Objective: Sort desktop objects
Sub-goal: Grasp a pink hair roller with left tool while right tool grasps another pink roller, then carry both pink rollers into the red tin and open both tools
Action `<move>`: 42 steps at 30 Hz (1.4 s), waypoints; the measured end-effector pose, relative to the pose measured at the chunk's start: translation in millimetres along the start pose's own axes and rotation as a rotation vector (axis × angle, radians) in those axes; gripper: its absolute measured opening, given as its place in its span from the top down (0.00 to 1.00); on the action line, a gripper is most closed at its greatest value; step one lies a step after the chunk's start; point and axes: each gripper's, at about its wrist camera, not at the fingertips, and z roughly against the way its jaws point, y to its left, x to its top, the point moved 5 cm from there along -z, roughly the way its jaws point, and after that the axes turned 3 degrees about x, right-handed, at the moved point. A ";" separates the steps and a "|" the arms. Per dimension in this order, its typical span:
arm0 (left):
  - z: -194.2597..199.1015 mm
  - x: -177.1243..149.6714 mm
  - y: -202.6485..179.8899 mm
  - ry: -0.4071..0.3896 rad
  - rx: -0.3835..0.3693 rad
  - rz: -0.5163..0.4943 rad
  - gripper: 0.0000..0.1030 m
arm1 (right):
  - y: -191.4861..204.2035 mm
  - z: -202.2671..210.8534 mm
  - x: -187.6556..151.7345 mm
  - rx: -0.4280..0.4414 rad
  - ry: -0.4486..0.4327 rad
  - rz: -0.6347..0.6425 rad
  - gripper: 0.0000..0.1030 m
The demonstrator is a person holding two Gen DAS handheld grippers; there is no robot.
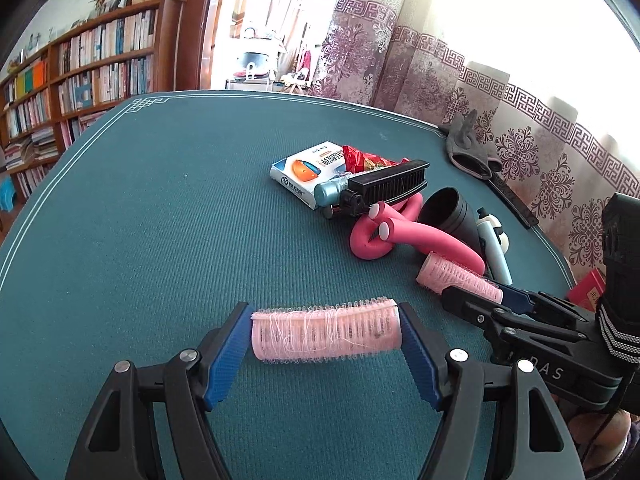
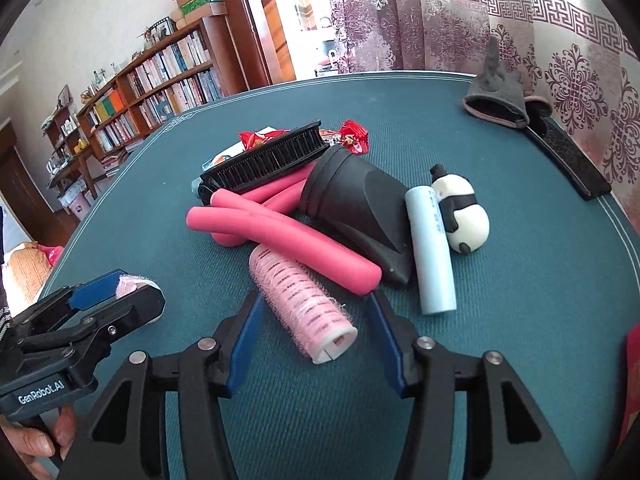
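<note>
My left gripper [image 1: 323, 312] is shut on a pink hair roller [image 1: 324, 334], gripping it lengthwise with a blue pad on each end, just above the green table mat [image 1: 140, 220]. A second pink roller [image 2: 300, 296] lies slanted on the mat between the fingers of my right gripper [image 2: 315, 298]. That gripper is open: the left pad is at the roller's side and a gap shows at the right pad. In the left wrist view the right gripper [image 1: 480, 294] is at the right beside this second roller [image 1: 452, 274]. The left gripper [image 2: 116, 292] shows at the left of the right wrist view.
Behind the second roller lies a pile: pink foam curlers [image 2: 280, 236], a black brush [image 2: 268, 156], a black dryer nozzle [image 2: 360, 204], a pale blue tube [image 2: 432, 248], a panda figure [image 2: 464, 212], red wrappers [image 2: 352, 136], a box [image 1: 304, 172]. A grey glove [image 2: 496, 96] lies far right.
</note>
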 end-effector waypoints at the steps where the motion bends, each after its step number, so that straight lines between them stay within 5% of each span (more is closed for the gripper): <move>1: 0.1 -0.1 0.0 -0.001 -0.001 0.001 0.29 | 1.8 -1.1 0.8 -0.009 -0.002 0.009 0.52; 9: 1.6 -0.7 -0.8 -0.006 -0.002 -0.001 0.29 | 9.5 17.3 -8.6 -0.021 -0.023 0.048 0.70; 20: 9.3 -6.9 -19.5 0.001 -0.020 -0.032 0.29 | -16.7 84.0 -34.5 0.042 -0.090 -0.097 0.72; 42: 46.3 -25.9 -146.0 -0.014 -0.157 -0.235 0.29 | -145.0 250.2 -96.7 -0.355 -0.305 -0.282 0.72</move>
